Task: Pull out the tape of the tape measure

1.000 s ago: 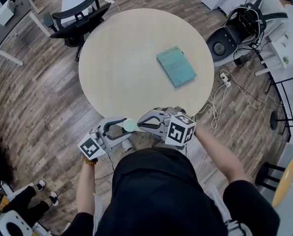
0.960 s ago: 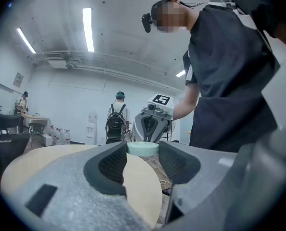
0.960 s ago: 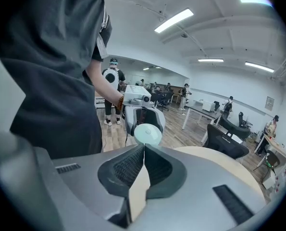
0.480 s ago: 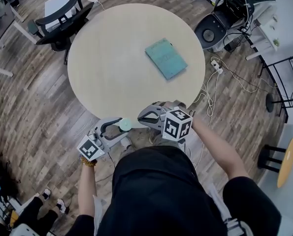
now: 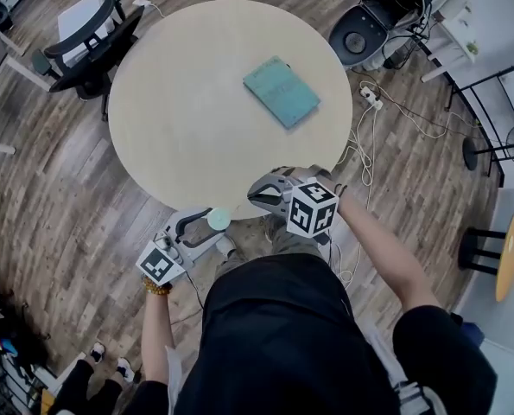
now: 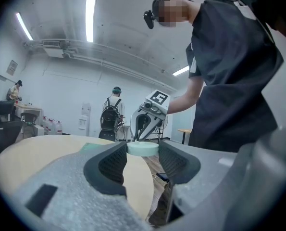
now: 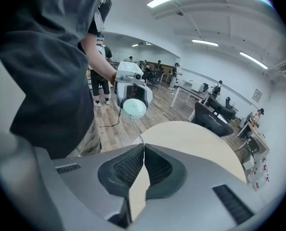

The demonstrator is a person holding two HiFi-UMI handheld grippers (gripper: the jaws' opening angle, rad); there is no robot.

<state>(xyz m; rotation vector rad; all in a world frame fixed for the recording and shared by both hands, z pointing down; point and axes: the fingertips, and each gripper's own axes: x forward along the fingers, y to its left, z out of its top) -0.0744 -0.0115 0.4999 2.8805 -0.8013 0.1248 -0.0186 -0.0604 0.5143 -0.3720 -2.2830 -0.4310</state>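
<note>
L gripper (image 5: 215,223): jaws spread wide, clamped on tape measure (image 5: 218,219), held in air just off table (image 5: 187,102) edge at 6 o'clock. R gripper (image 5: 253,200): jaws pressed together, pinching thin tape (image 7: 137,129). Tape measure sits at 8 o'clock from R tips, near. Tape axis runs 8–2, so pull prob. twd 2. Vs 1 s ago: R tips sat against it, now a small gap.
</note>
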